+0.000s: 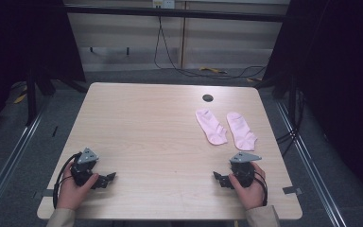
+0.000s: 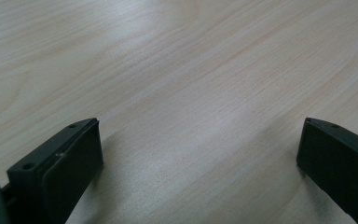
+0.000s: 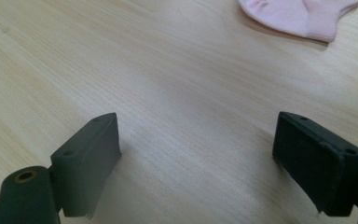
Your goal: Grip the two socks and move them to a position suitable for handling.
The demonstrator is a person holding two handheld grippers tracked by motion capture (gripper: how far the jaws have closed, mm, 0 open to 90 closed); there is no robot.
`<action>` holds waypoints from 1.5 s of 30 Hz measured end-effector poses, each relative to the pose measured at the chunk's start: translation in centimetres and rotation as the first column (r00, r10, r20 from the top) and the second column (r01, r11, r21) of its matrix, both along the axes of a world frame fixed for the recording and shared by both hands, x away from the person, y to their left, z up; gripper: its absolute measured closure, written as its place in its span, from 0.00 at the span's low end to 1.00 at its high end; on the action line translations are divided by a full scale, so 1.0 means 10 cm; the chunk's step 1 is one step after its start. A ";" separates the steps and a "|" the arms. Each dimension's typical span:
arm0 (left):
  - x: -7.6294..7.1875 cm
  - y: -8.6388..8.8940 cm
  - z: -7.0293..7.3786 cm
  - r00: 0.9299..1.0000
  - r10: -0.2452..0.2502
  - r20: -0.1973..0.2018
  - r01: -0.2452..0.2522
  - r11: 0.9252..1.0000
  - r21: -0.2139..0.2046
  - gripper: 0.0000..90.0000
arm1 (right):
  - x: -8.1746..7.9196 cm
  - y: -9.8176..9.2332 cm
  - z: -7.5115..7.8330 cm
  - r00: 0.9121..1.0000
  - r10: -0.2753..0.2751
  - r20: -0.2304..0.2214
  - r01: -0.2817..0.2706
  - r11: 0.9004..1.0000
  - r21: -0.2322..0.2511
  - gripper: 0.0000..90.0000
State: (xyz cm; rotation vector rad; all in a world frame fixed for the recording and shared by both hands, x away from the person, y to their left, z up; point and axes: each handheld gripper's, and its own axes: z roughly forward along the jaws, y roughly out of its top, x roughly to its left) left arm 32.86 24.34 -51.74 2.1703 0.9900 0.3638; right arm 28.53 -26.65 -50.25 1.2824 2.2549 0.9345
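Two pink socks lie flat side by side on the right half of the table: one sock (image 1: 211, 126) to the left, the other sock (image 1: 241, 130) to the right. A pink sock's end (image 3: 303, 16) shows at the top of the right gripper view. My left gripper (image 1: 109, 178) rests near the table's front left, held in a hand, jaws pointing toward the middle. In its own view the left gripper (image 2: 200, 154) stands open over bare wood. My right gripper (image 1: 216, 177) rests at the front right, below the socks, pointing left. The right gripper (image 3: 196, 154) is open with nothing between its jaws.
The light wooden table (image 1: 146, 127) has a round black cable hole (image 1: 208, 98) near its far edge. Black cables (image 1: 179, 66) run across the floor behind. Dark frame posts (image 1: 30, 90) and floor rails (image 1: 9, 161) flank the table on both sides.
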 end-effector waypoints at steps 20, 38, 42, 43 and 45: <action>0.00 0.00 0.00 1.000 0.000 0.004 0.000 1.000 -0.001 0.00 | 0.11 -0.20 0.11 0.996 -0.087 0.017 0.087 0.996 0.021 0.22; 0.00 0.00 0.00 1.000 -0.001 0.002 0.001 1.000 -0.002 0.00 | 1.31 -0.75 0.20 0.930 -0.363 0.067 0.364 0.931 -0.014 0.32; 0.01 0.00 0.00 1.000 -0.002 0.000 0.002 1.000 0.001 0.00 | 1.42 -0.77 0.09 0.920 -0.390 0.045 0.391 0.920 -0.011 0.35; 0.01 0.00 0.00 1.000 -0.003 0.000 0.003 1.000 0.001 0.00 | 1.45 -0.76 0.06 0.917 -0.397 0.042 0.398 0.916 -0.047 0.38; 0.01 0.00 0.00 1.000 -0.005 0.003 0.005 1.000 0.004 0.00 | 1.45 -0.75 0.02 0.915 -0.402 0.035 0.403 0.915 -0.015 0.46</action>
